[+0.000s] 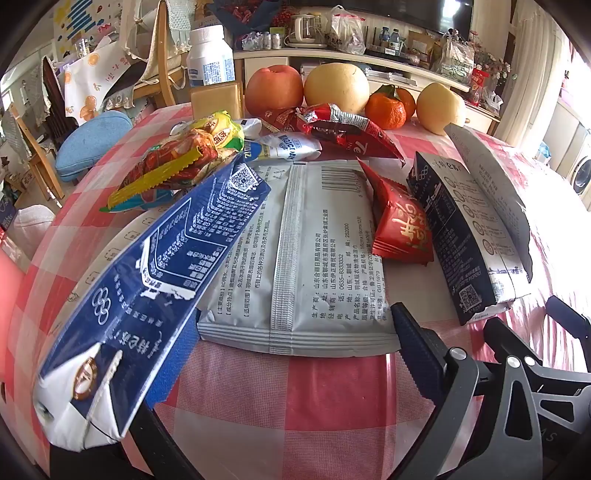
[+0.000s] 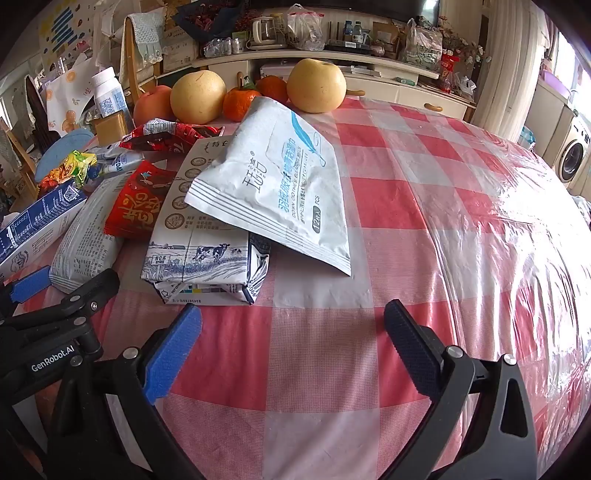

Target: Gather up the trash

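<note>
You get bright daylight from the right; glare streaks the table (image 2: 480, 221) cover, and fisheye bending darkens and blurs each frame's edges.

Cluttered, daylit living room behind a checked table

A red-and-white tablecloth (image 2: 424, 177) under glossy clear plastic fills the lower frame. Across the top runs a cream sideboard (image 2: 369, 79) crowded with bags and bottles, a dark screen (image 1: 406, 11) above it. Wooden chairs (image 1: 162, 66) stand upper left; a washing machine (image 2: 572, 155) sits far right beside bright curtains (image 2: 498, 66).
</note>
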{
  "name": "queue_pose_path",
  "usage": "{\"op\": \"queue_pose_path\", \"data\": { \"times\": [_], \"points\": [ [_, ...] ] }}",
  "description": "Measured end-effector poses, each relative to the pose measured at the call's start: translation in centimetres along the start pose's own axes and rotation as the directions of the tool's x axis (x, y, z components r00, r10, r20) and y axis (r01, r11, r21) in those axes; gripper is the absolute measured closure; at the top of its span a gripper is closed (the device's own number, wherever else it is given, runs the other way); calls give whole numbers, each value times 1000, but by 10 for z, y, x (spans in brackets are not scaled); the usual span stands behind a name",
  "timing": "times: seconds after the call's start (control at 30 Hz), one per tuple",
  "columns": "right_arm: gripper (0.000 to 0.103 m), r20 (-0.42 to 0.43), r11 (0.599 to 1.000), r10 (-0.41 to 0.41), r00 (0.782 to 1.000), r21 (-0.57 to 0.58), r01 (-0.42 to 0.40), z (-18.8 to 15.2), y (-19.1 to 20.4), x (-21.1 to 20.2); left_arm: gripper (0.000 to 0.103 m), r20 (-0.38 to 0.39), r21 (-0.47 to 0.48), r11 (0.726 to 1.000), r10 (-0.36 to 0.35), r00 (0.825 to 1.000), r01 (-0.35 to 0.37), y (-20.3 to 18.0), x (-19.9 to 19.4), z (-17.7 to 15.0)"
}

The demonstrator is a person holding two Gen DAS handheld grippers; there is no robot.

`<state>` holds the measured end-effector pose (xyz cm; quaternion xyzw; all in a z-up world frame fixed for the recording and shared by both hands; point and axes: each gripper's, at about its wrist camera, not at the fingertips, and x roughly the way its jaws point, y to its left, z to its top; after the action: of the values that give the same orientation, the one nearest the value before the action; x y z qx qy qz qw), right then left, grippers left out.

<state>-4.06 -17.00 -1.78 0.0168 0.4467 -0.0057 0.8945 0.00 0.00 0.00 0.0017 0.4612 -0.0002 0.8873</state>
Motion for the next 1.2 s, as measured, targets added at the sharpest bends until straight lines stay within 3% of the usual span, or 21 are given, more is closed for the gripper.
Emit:
{"op": "queue_pose_path", "data": {
  "times": [0.5, 0.77, 0.97, 1.2],
  "points": [
    [4, -36, 1000, -7, 999, 19, 7, 3, -2, -3, 4, 3, -12, 1000, 8, 1000, -8, 0, -3, -3],
    [4, 151, 999, -37, 988, 43, 31, 12, -17, -54, 4, -11, 2, 999, -50, 999, 50, 3, -18, -15],
    [4, 292, 997, -24, 956, 74, 3, 14, -30, -101, 4, 98, 9, 998, -55, 994, 54, 11, -67, -21],
    [4, 379, 997, -40, 925, 75, 12, 15, -25, -139, 4, 202, 21, 998, -62, 978, 59, 22, -128, -17]
  ]
}}
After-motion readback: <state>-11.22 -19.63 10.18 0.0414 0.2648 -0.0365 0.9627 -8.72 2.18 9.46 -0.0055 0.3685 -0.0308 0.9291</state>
